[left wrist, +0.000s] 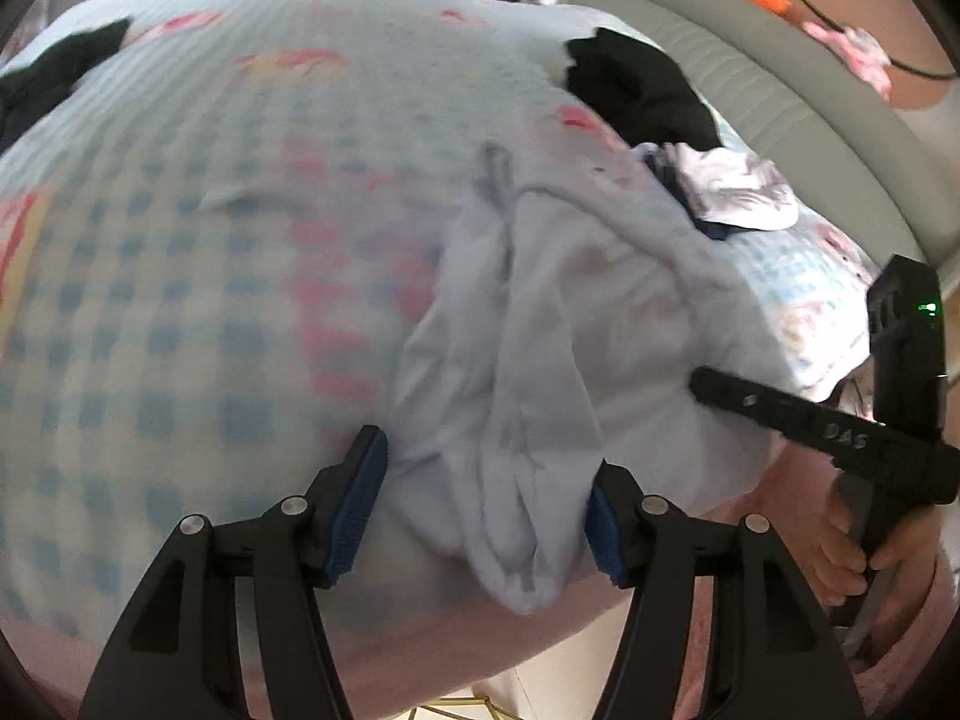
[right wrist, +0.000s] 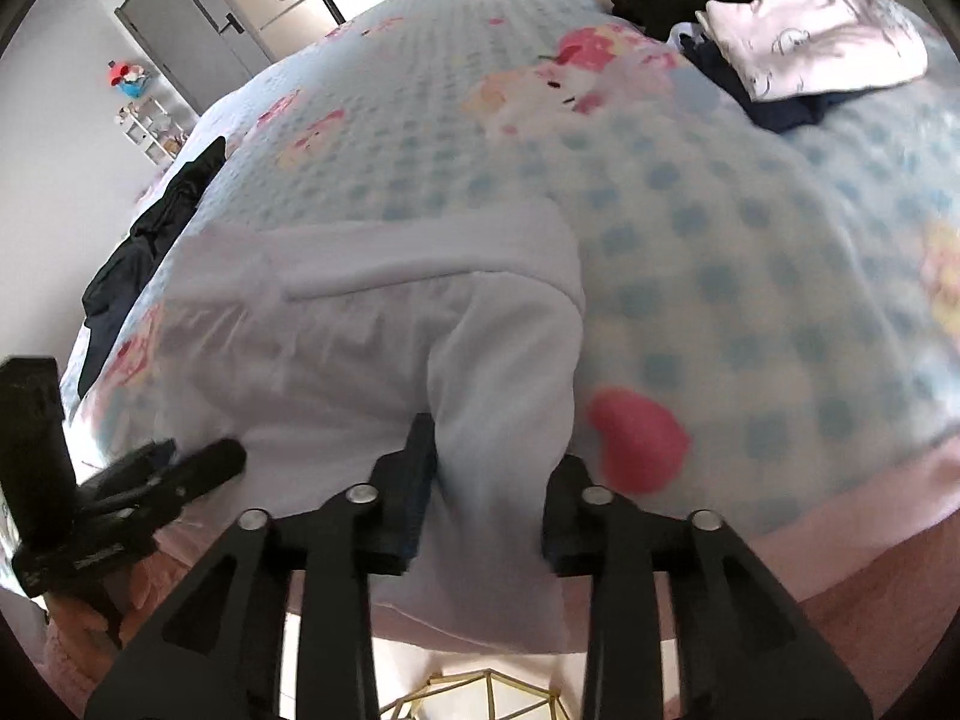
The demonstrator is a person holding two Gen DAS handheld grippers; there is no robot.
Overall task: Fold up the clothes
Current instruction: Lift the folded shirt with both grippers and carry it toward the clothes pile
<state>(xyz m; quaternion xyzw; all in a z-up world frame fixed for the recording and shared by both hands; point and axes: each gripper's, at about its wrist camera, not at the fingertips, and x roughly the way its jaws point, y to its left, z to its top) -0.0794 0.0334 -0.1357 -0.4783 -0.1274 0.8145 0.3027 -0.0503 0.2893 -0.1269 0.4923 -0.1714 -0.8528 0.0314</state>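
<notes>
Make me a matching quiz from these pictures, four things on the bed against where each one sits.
Things:
1. white garment
2. folded printed top
3. black clothes
4. navy garment

Places:
A. under the folded printed top
B. left edge of the bed
C. between both claws at the near edge
D. top of the far stack

Pairs: 1-C, 2-D, 3-B, 4-A

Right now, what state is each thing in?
White garment: crumpled, at bed edge.
Left gripper: open, straddling garment.
Right gripper: open, straddling garment.
Printed garment: folded, atop dark clothes.
Black garment: unfolded, at far bed edge.
</notes>
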